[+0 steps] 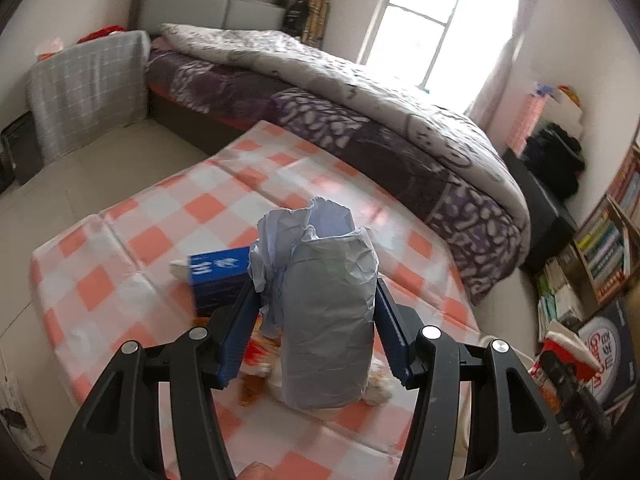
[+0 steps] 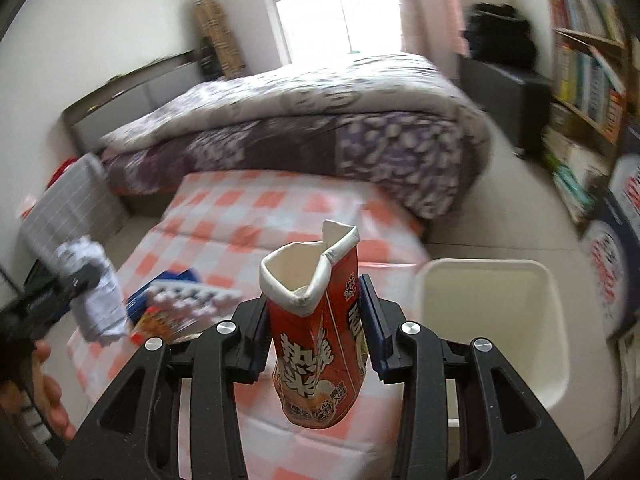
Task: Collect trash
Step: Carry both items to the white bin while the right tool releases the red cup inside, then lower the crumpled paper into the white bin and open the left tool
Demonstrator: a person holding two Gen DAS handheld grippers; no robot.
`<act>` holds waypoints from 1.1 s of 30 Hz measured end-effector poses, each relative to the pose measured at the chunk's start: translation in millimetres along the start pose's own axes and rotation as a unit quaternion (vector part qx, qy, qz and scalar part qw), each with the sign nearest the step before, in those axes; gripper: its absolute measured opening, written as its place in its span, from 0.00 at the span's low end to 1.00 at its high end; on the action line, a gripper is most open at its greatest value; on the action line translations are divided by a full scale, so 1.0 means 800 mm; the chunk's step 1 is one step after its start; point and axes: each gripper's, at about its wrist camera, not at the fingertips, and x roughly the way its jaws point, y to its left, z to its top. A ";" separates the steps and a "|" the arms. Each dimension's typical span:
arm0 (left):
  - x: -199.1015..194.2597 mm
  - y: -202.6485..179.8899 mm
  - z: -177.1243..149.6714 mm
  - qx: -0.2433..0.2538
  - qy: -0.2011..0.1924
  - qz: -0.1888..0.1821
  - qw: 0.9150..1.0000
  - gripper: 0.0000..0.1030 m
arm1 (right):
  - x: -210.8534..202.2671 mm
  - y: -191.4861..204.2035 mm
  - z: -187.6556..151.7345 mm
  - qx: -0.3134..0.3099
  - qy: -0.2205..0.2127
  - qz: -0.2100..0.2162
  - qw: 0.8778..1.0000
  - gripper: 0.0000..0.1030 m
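Observation:
My left gripper (image 1: 316, 292) is shut on a crumpled grey-white paper wad (image 1: 328, 320), held upright above the checked table (image 1: 132, 240). Under it lie an orange snack wrapper (image 1: 256, 360) and a blue box (image 1: 220, 280). My right gripper (image 2: 314, 292) is shut on a crushed red instant-noodle cup (image 2: 316, 344), its white rim dented, held over the table's near edge. In the right wrist view the left gripper (image 2: 76, 284) with the paper wad (image 2: 100, 308) shows blurred at the left. A white bin (image 2: 492, 320) stands open on the floor just right of the cup.
A bed (image 1: 360, 120) with a purple patterned quilt runs along the table's far side. Bookshelves (image 2: 588, 60) and stacked books line the right wall. A grey checked cover (image 1: 88, 92) stands left of the bed. A person's hand (image 2: 48, 392) holds the left gripper.

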 end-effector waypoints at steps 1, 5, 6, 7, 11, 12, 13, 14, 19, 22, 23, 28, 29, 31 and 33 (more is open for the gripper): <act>0.001 -0.009 -0.003 0.006 0.001 -0.004 1.000 0.55 | -0.001 -0.013 0.003 0.011 0.000 -0.010 1.000 0.37; 0.011 -0.042 -0.015 0.024 0.011 -0.021 0.999 0.55 | -0.008 -0.063 0.010 0.057 0.004 -0.044 0.997 0.38; 0.013 -0.048 -0.017 0.028 0.012 -0.023 0.999 0.55 | -0.010 -0.073 0.011 0.067 0.004 -0.050 0.997 0.41; 0.015 -0.058 -0.022 0.033 0.015 -0.028 0.999 0.55 | -0.013 -0.087 0.013 0.080 0.004 -0.054 0.995 0.43; 0.025 -0.089 -0.034 0.050 0.026 -0.046 0.997 0.55 | -0.027 -0.129 0.018 0.124 -0.007 -0.073 0.990 0.64; 0.029 -0.100 -0.038 0.056 0.031 -0.052 0.997 0.55 | -0.033 -0.137 0.019 0.131 -0.013 -0.080 0.988 0.75; 0.031 -0.109 -0.043 0.062 0.035 -0.058 0.996 0.55 | -0.038 -0.145 0.020 0.140 -0.021 -0.085 0.986 0.81; 0.034 -0.121 -0.047 0.069 0.039 -0.064 0.995 0.55 | -0.047 -0.157 0.020 0.154 -0.031 -0.088 0.984 0.83; 0.038 -0.164 -0.070 0.092 0.052 -0.095 0.990 0.55 | -0.071 -0.191 0.026 0.195 -0.050 -0.091 0.975 0.90; 0.041 -0.198 -0.087 0.122 0.062 -0.110 0.984 0.55 | -0.086 -0.207 0.028 0.212 -0.065 -0.093 0.971 0.91; 0.041 -0.214 -0.094 0.139 0.064 -0.116 0.981 0.55 | -0.091 -0.211 0.030 0.214 -0.070 -0.093 0.970 0.91; 0.044 -0.272 -0.122 0.185 0.086 -0.141 0.969 0.56 | -0.116 -0.228 0.034 0.231 -0.100 -0.097 0.963 0.92; 0.045 -0.282 -0.127 0.193 0.089 -0.144 0.967 0.56 | -0.121 -0.233 0.034 0.237 -0.109 -0.100 0.960 0.92; 0.045 -0.306 -0.134 0.208 0.090 -0.152 0.962 0.57 | -0.130 -0.242 0.034 0.249 -0.123 -0.105 0.955 0.93; 0.044 -0.330 -0.137 0.215 0.093 -0.165 0.958 0.58 | -0.136 -0.254 0.034 0.266 -0.134 -0.108 0.949 0.93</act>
